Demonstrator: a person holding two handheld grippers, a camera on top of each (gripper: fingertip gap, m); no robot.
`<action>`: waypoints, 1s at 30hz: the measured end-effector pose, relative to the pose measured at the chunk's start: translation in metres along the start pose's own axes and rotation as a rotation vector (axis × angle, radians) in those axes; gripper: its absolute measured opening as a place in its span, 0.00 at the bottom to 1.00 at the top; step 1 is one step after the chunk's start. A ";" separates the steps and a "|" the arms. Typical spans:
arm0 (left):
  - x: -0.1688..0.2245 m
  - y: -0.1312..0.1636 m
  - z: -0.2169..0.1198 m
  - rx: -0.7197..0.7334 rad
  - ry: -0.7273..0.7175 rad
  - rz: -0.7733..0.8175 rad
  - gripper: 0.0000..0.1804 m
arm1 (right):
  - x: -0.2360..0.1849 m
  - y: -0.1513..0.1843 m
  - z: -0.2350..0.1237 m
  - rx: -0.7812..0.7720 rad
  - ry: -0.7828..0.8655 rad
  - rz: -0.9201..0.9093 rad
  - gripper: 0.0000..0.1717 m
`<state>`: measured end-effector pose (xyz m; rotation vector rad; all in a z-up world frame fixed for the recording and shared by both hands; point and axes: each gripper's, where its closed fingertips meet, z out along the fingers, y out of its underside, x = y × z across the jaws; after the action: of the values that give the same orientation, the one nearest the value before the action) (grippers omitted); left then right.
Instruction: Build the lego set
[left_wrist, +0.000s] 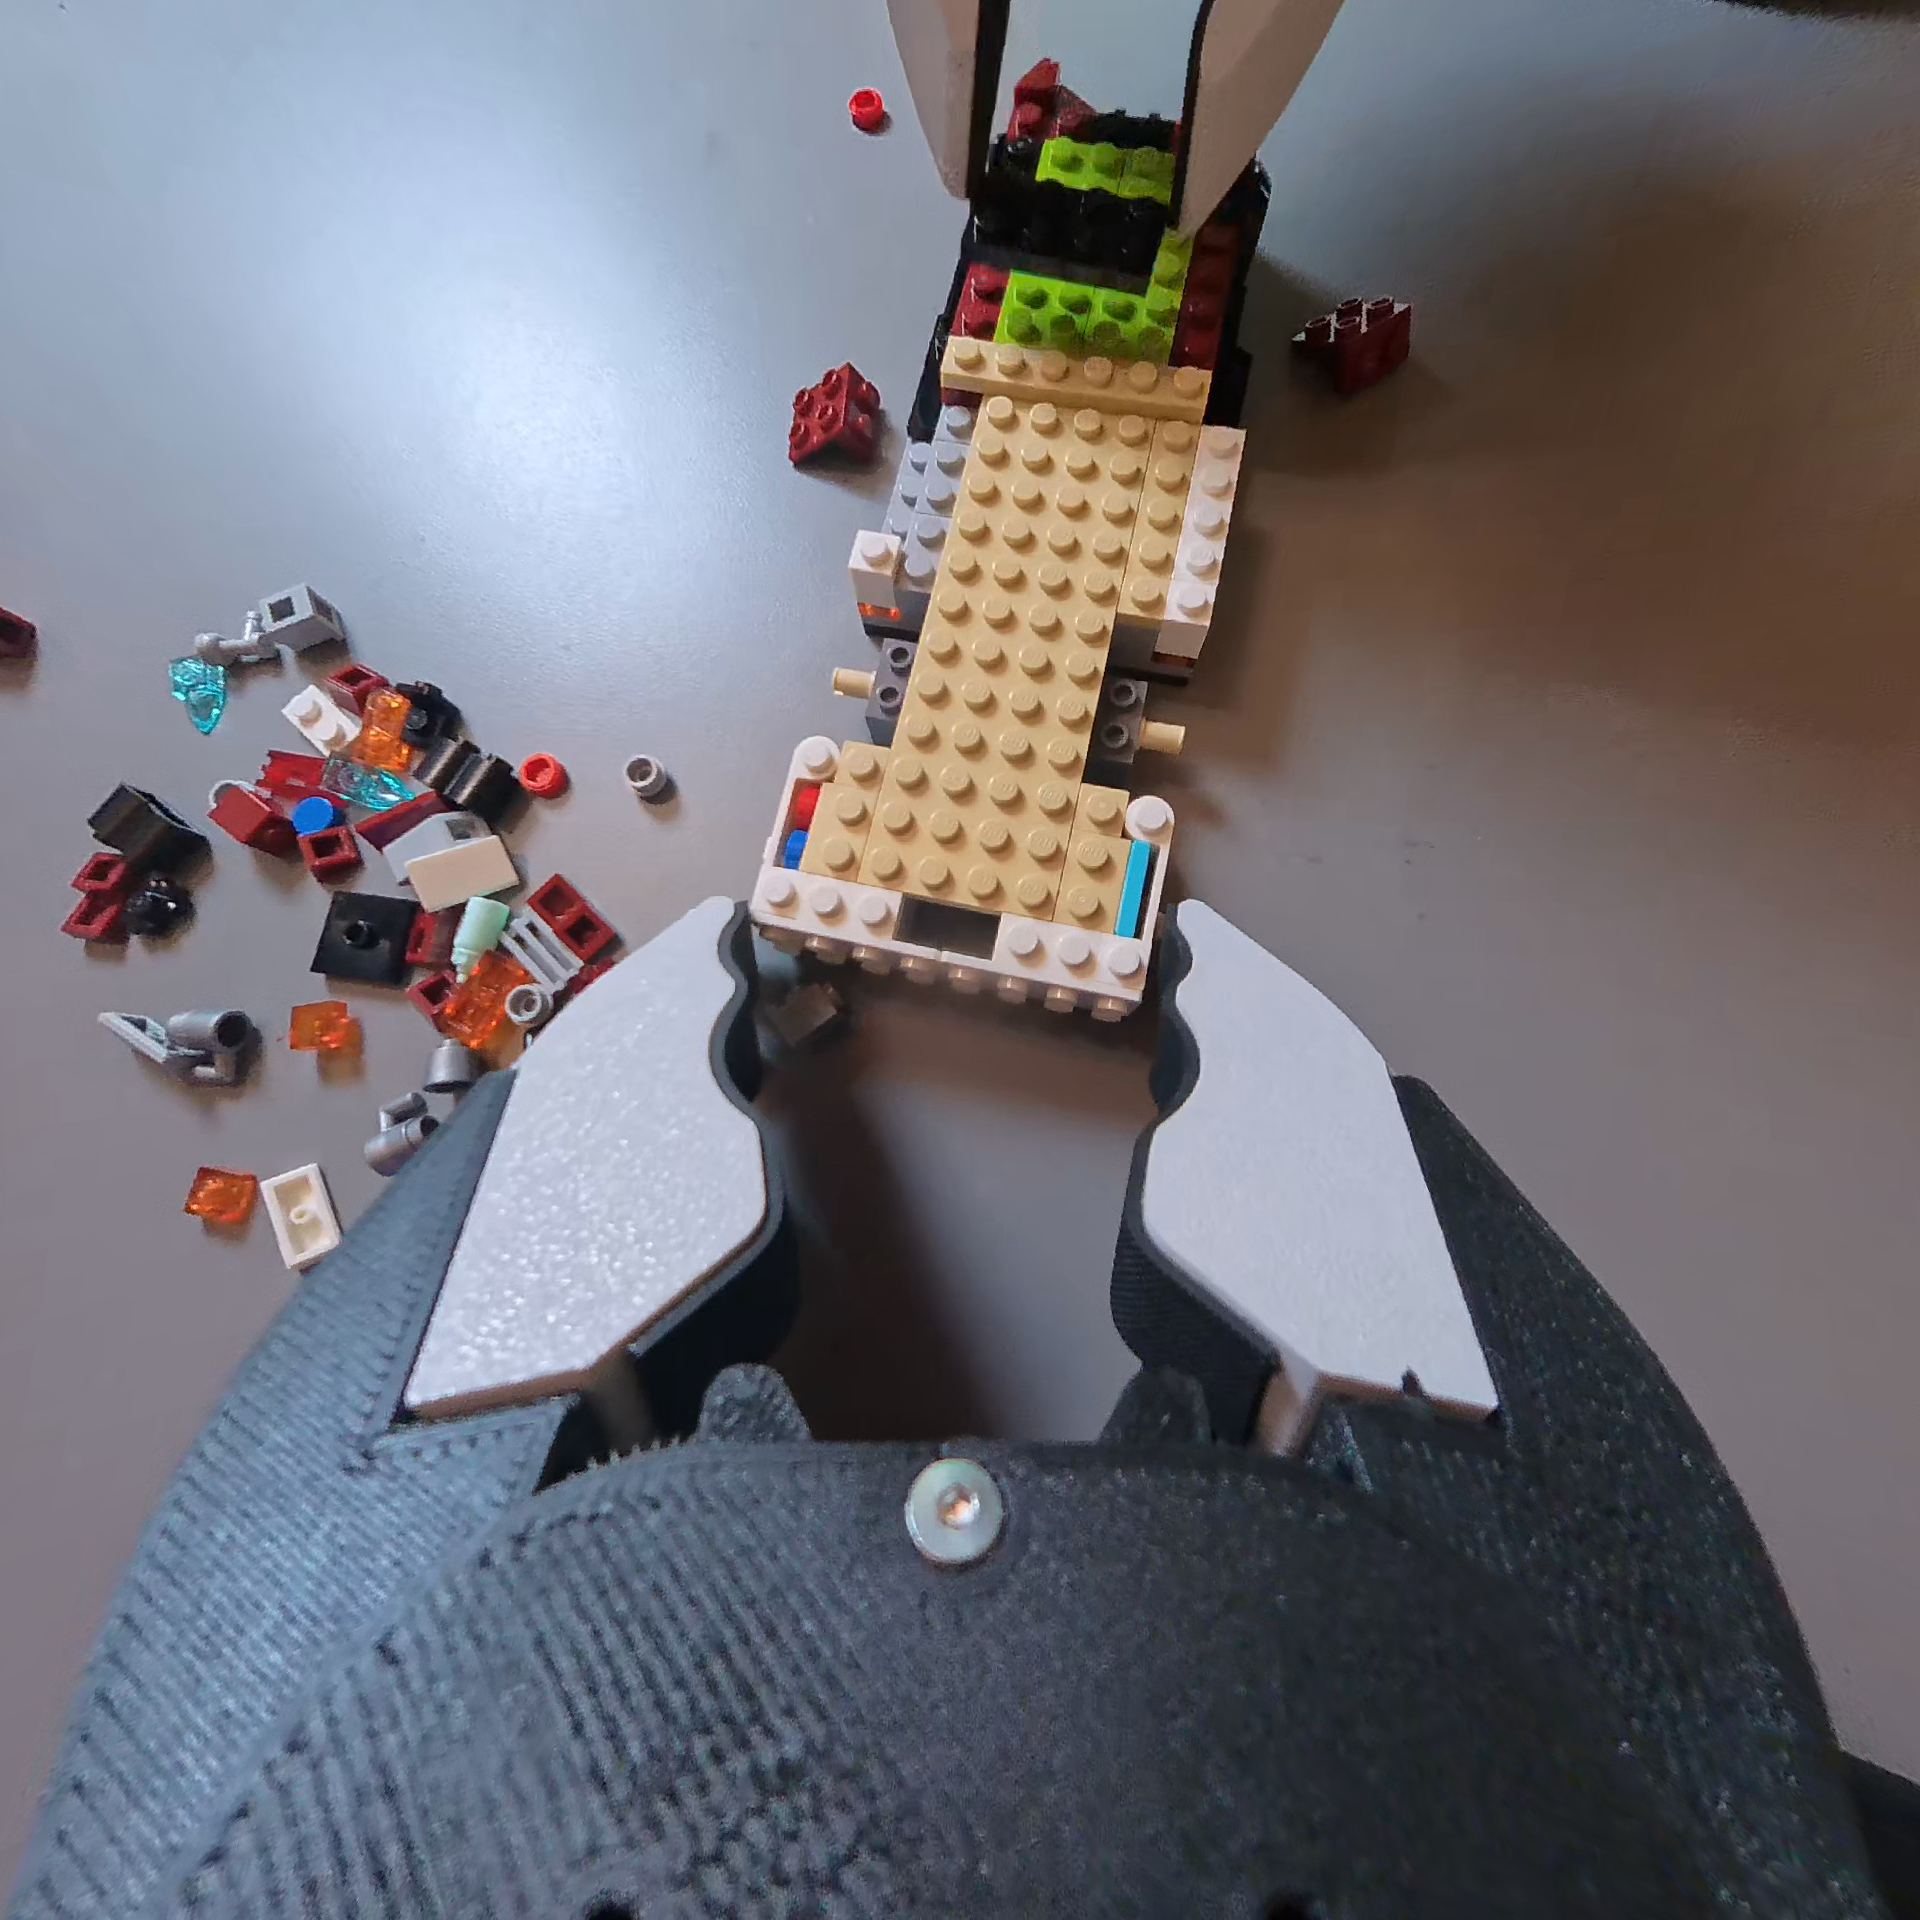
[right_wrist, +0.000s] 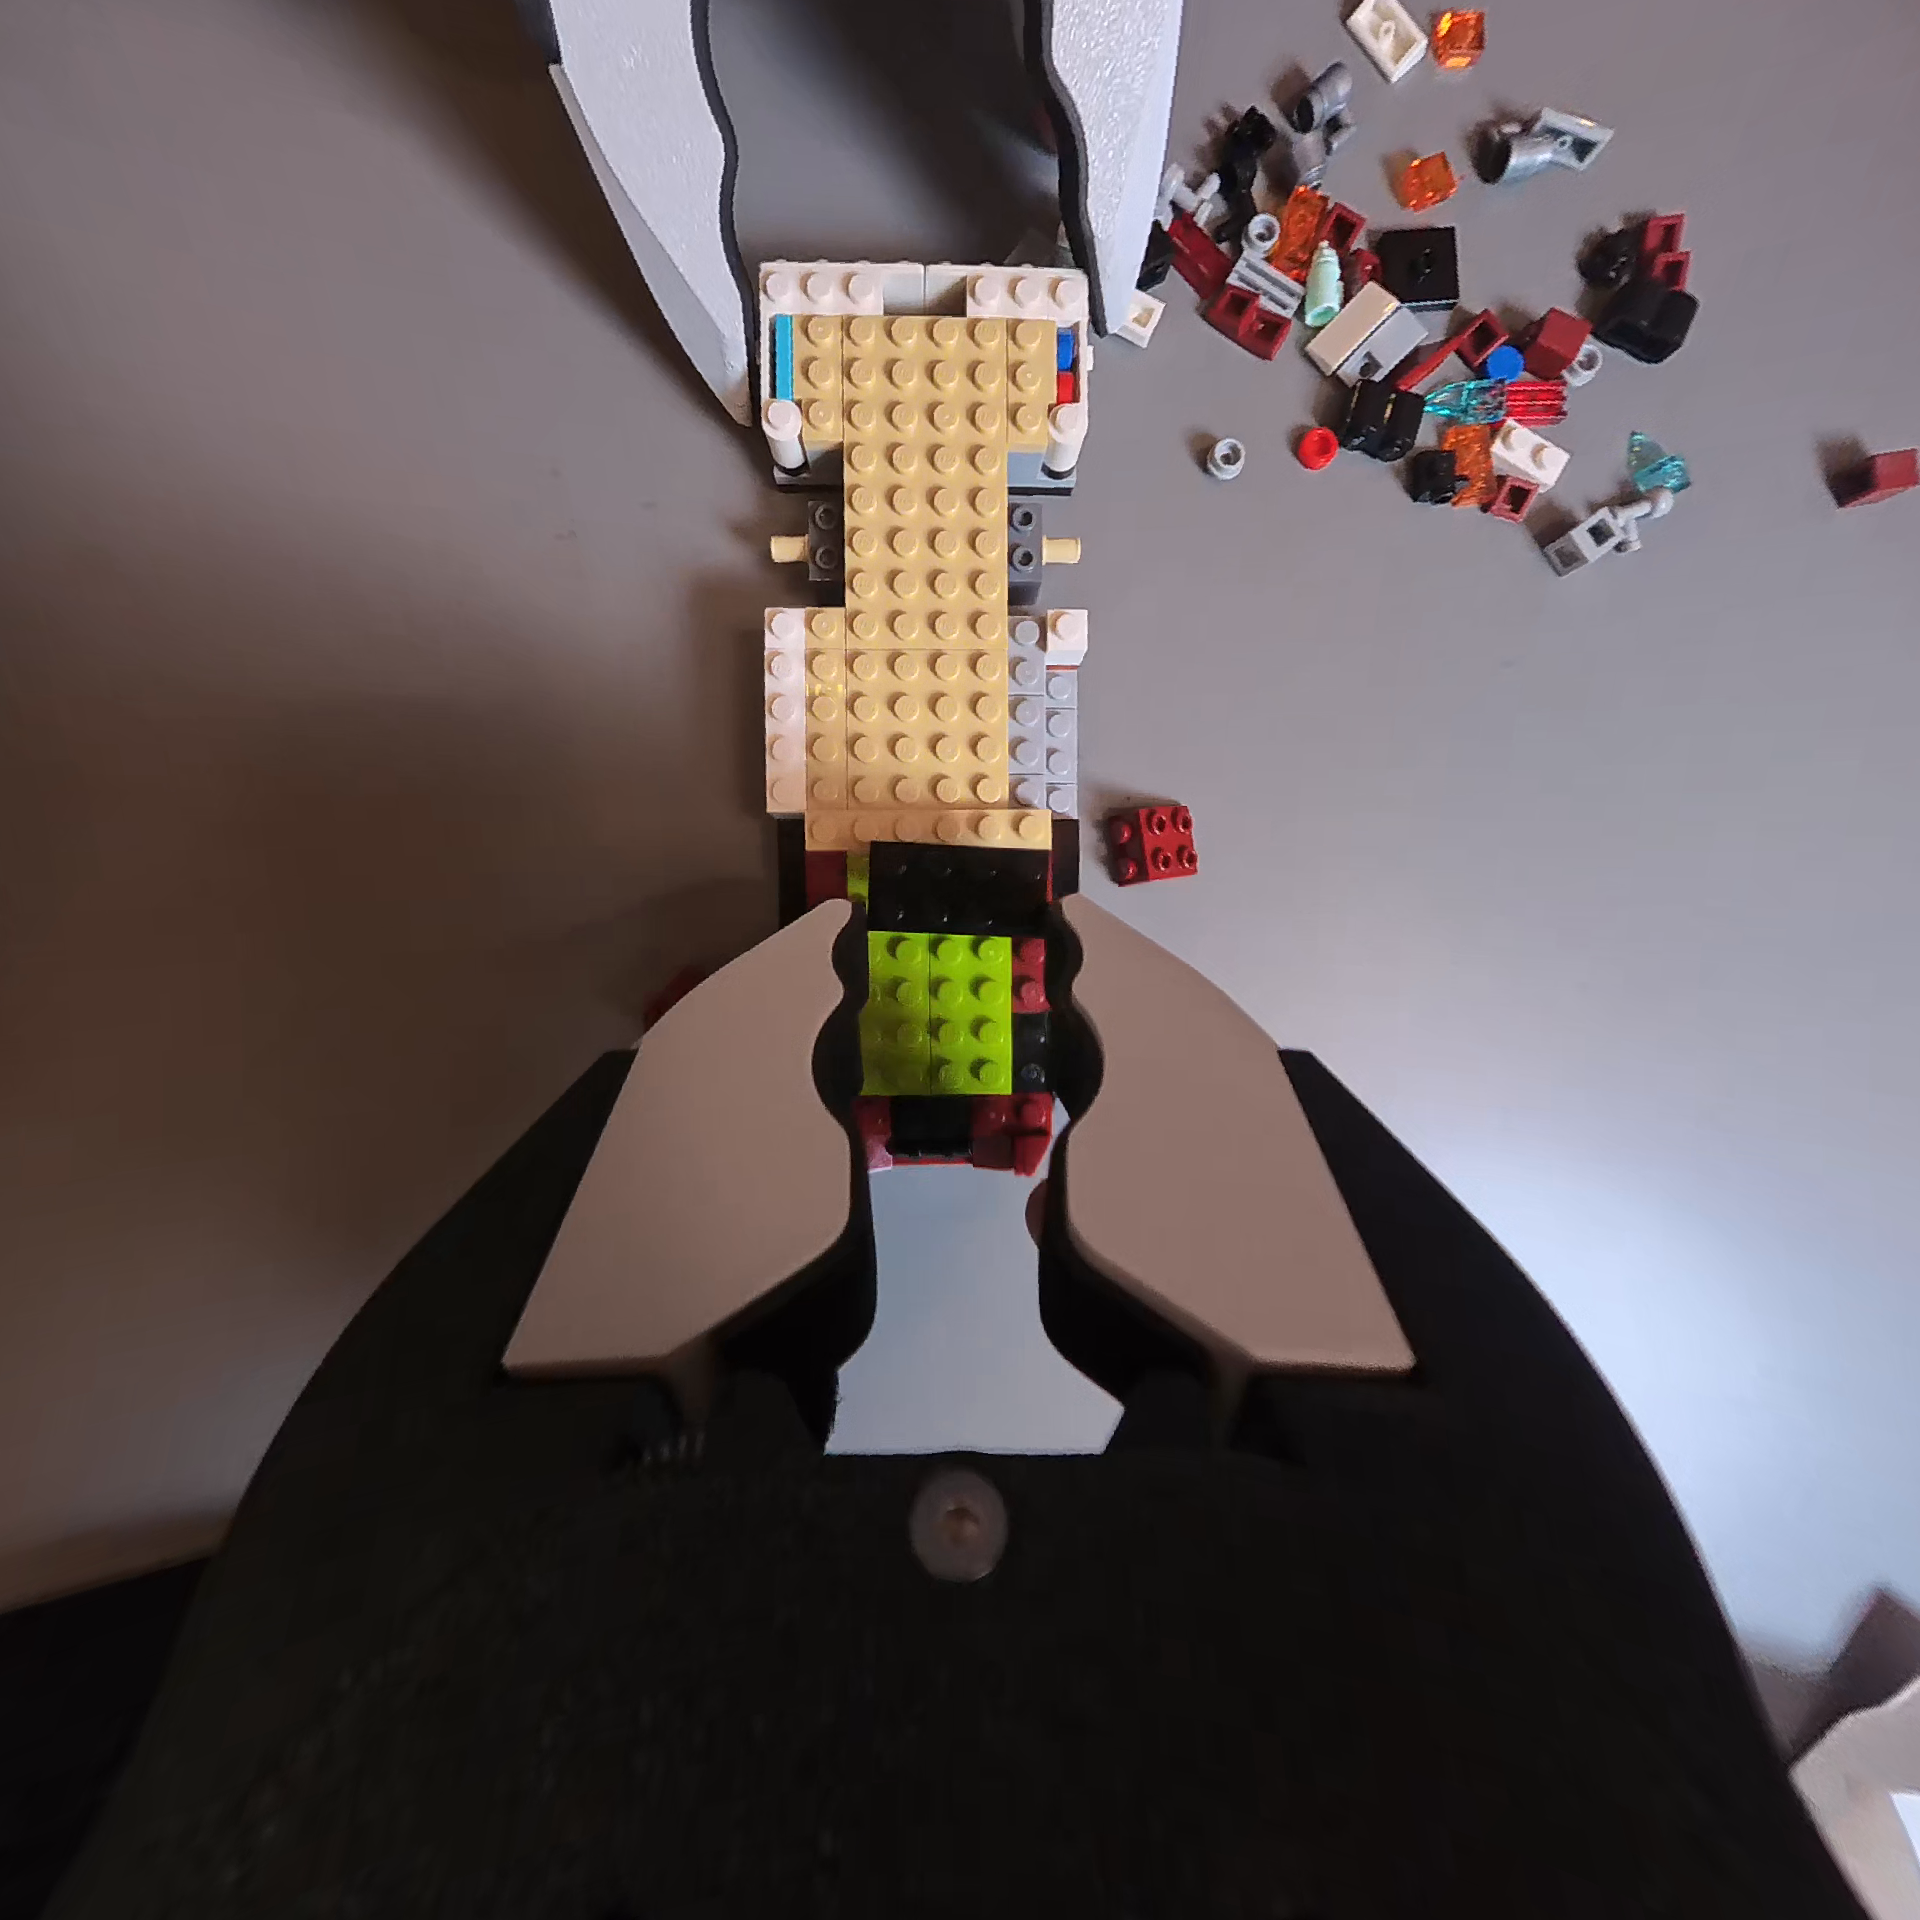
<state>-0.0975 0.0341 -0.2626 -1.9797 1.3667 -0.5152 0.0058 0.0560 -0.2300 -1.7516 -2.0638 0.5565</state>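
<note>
Bracing opposite ends, the right gripper (right_wrist: 958, 997) clamped the long tan-topped brick model (right_wrist: 925, 582) at its green-and-black end, while the left gripper (left_wrist: 956, 956) bracketed the white end on the grey table (left_wrist: 1558, 727), contact unclear.

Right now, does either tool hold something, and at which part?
Both grip the long brick model: the left tool at its white end, the right tool at its green and black end.

Beyond my left gripper (left_wrist: 956, 935), the far gripper's white fingers (left_wrist: 940, 94) ran off the top edge. My right gripper (right_wrist: 956, 997) hid the brick model's (right_wrist: 925, 582) dark red sides. Small loose pieces (right_wrist: 1455, 312) blurred together.
</note>
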 end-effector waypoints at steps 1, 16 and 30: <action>0.000 0.000 0.000 0.000 0.000 0.000 0.41 | 0.000 0.001 -0.001 0.003 0.003 0.003 0.19; -0.001 -0.001 0.000 0.007 -0.006 0.000 0.41 | 0.001 0.007 -0.014 0.103 0.021 0.044 0.19; -0.003 -0.003 -0.003 0.010 -0.027 0.017 0.40 | 0.001 0.005 -0.026 0.227 0.035 0.053 0.19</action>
<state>-0.0983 0.0366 -0.2585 -1.9588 1.3606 -0.4849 0.0232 0.0587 -0.2101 -1.6749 -1.8550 0.7391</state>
